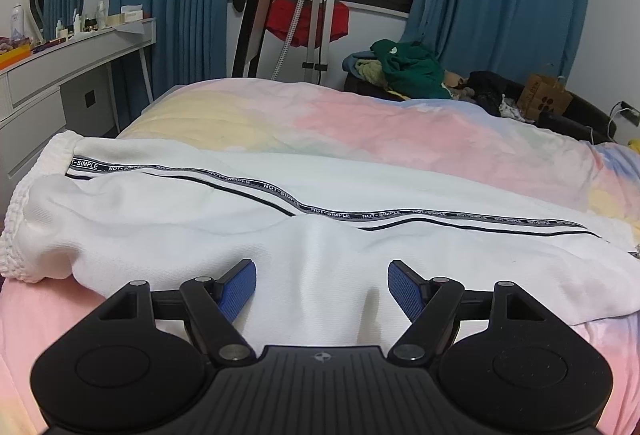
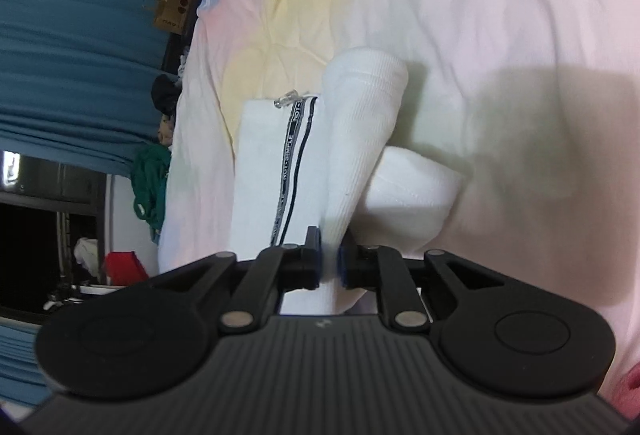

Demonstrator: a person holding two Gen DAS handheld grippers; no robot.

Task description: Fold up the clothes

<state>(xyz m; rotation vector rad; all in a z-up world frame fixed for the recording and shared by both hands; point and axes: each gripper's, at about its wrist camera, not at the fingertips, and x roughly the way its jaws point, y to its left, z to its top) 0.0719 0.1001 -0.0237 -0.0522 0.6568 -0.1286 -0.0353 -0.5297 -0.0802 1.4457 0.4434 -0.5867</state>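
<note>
White trousers (image 1: 320,219) with striped side tape lie across our pastel bedspread (image 1: 400,123). Our right gripper (image 2: 330,262) pinches a fabric fold near the cuffs; our left gripper (image 1: 322,285) hovers spread over the middle.

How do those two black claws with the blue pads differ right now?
The left gripper stands wide open, its pads on either side of a raised ridge in the white trousers without pinching it. The right gripper is nearly shut, clamping the trousers' cloth near the cuffs. Both are black with blue pads, and both work on the same trousers.
</note>
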